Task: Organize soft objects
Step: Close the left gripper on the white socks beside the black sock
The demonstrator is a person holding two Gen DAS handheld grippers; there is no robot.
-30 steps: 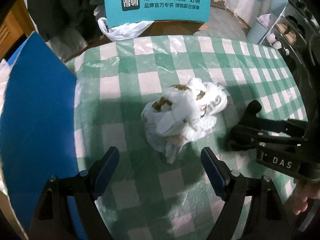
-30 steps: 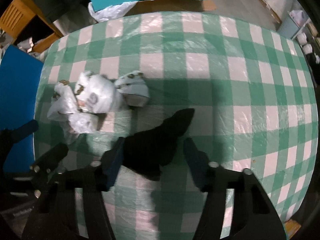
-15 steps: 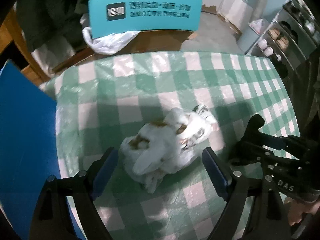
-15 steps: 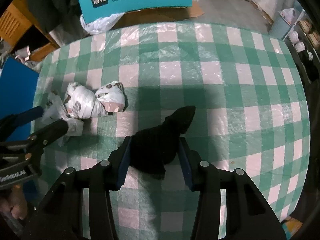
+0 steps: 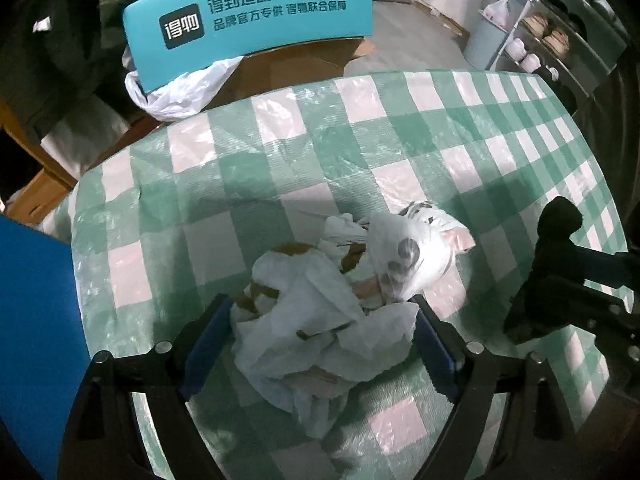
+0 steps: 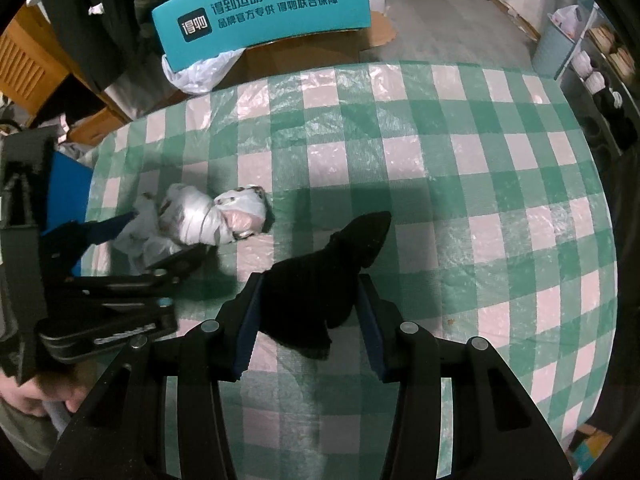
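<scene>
A crumpled white bundle with brown and grey spots (image 5: 340, 296) lies on the green-and-white checked table (image 5: 280, 168). My left gripper (image 5: 320, 344) is open, its blue pads on either side of the bundle's near end. The bundle also shows in the right wrist view (image 6: 208, 220), with the left gripper (image 6: 156, 240) around it. A black soft cloth (image 6: 320, 280) lies on the table between my right gripper's (image 6: 308, 320) blue pads, which press its sides. The right gripper (image 5: 560, 280) shows at the right of the left wrist view.
A teal box with printed characters (image 5: 248, 24) and a white plastic bag (image 5: 180, 88) stand beyond the table's far edge. A blue panel (image 5: 36, 320) stands along the left edge. Shelves with shoes (image 5: 560, 40) stand at the far right.
My left gripper moved forward so the white bundle now sits between its pads. My right gripper narrowed onto the black cloth.
</scene>
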